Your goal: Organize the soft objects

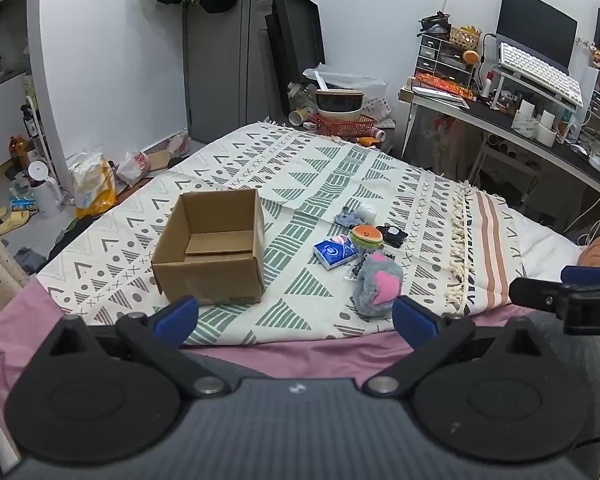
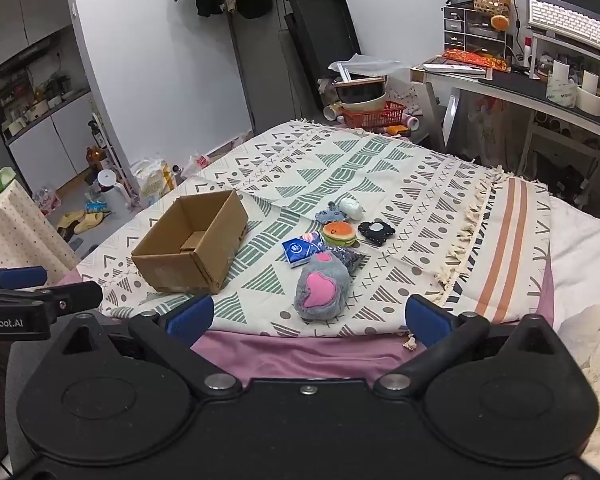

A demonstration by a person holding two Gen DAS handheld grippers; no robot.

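Note:
An empty open cardboard box (image 1: 212, 248) (image 2: 190, 246) stands on the patterned blanket. To its right lie a grey plush with a pink heart (image 1: 378, 284) (image 2: 320, 288), a blue tissue pack (image 1: 334, 252) (image 2: 298, 250), a burger plush (image 1: 366, 235) (image 2: 339, 233), a black pouch (image 1: 394, 235) (image 2: 376, 231), a small blue-grey plush (image 1: 348, 217) (image 2: 330, 213) and a white soft thing (image 1: 367, 212) (image 2: 351, 206). My left gripper (image 1: 296, 316) is open above the bed's near edge, nothing between its fingers. My right gripper (image 2: 308, 320) is open too, just short of the grey plush.
The blanket (image 1: 320, 168) covers a bed with a pink sheet (image 2: 300, 350) at the near edge. A cluttered desk (image 1: 520, 120) stands at the right. A red basket with bowls (image 2: 374, 114) sits beyond the bed. Bags and slippers litter the floor at the left.

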